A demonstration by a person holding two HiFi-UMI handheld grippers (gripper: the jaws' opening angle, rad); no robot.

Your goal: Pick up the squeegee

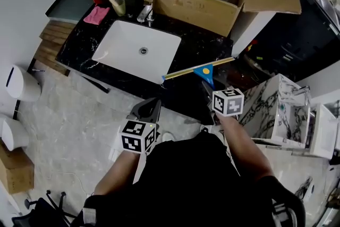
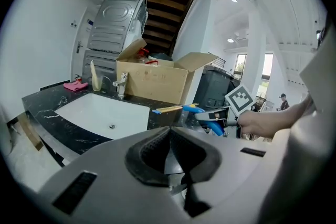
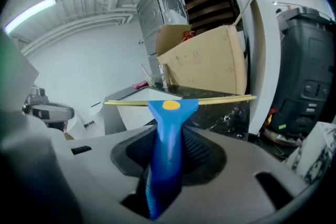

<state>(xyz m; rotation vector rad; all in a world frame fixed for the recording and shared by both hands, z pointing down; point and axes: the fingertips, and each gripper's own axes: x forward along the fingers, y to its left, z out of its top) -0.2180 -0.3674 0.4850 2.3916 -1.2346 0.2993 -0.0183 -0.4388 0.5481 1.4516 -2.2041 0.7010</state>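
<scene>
Head view alone shows the layout: squeegee [image 1: 204, 70] in the air over the black desk's [image 1: 202, 42] front edge, just right of the white sink [image 1: 114, 50]. Right gripper view shows the grip: right claw [image 3: 168, 157] part-closed, pads clamped on the blue handle, yellow blade level w/ the blue head beyond the tips. Left gripper view shows the left claw [image 2: 170, 157] w/ pads together, nothing between. Behind the sink: cardboard box [image 1: 191, 5], flaps open, w/ clear plastic wrap & sth red inside; a cup [image 1: 119, 6] w/ a beige stick-like item; pink cloth [image 1: 96, 15] beside it.
</scene>
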